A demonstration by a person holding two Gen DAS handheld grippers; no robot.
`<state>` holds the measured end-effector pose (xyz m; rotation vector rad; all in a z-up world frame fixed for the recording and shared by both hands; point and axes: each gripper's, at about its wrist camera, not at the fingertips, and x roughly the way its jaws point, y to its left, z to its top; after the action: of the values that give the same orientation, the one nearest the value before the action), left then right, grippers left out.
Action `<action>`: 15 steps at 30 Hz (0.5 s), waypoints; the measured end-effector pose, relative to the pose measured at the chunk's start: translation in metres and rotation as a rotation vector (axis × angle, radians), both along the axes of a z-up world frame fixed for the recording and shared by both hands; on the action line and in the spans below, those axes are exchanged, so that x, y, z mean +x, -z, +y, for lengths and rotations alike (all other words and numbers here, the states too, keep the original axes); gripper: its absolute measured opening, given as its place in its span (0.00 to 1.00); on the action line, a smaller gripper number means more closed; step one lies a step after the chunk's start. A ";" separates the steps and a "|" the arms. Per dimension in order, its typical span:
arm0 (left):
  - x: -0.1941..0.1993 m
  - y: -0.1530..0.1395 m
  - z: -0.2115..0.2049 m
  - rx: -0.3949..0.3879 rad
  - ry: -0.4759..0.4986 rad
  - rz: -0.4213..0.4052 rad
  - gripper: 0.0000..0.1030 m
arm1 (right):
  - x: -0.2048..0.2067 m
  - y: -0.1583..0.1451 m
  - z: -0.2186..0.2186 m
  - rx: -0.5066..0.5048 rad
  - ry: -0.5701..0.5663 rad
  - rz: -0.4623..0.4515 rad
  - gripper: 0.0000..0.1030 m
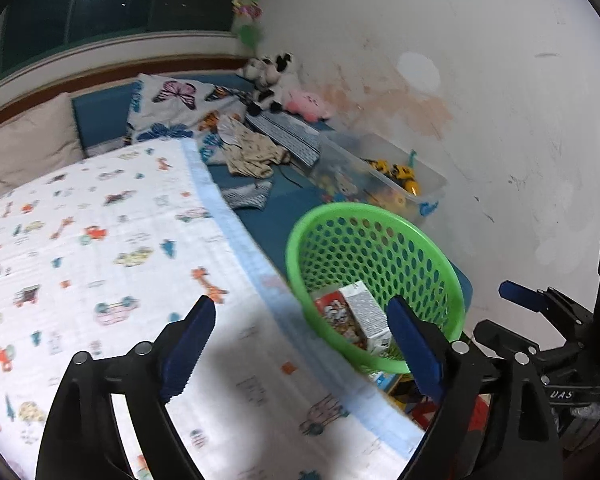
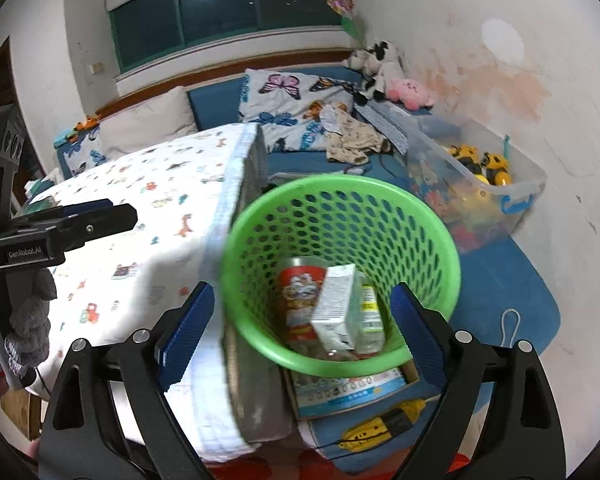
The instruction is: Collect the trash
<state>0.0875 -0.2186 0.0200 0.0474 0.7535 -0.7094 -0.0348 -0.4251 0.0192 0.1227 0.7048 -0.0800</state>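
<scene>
Left wrist view: the left hand-held gripper hangs over the bed's printed blanket, blue fingers spread wide with nothing between them. Just beyond its right finger sits the green basket with a carton inside. The right hand-held gripper, marked "UAS", shows at the right edge.

Right wrist view: the right hand-held gripper is wide apart and empty, aimed at the green basket, which holds a red can, the carton and a small bottle. The left hand-held gripper reads "GenRobot.AI"
</scene>
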 end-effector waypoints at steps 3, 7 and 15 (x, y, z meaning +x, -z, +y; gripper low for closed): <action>-0.006 -0.006 0.020 -0.006 -0.035 -0.016 0.86 | -0.004 -0.003 0.017 -0.002 -0.017 -0.015 0.89; -0.015 -0.013 0.045 -0.006 -0.087 -0.050 0.91 | -0.006 -0.003 0.037 0.004 -0.022 -0.021 0.90; -0.029 -0.021 0.085 0.054 -0.191 -0.110 0.93 | -0.013 -0.002 0.070 0.010 0.013 -0.013 0.90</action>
<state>0.0584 -0.1336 0.0407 0.0624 0.6622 -0.5007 -0.0477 -0.3554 0.0214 0.1368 0.6913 -0.0878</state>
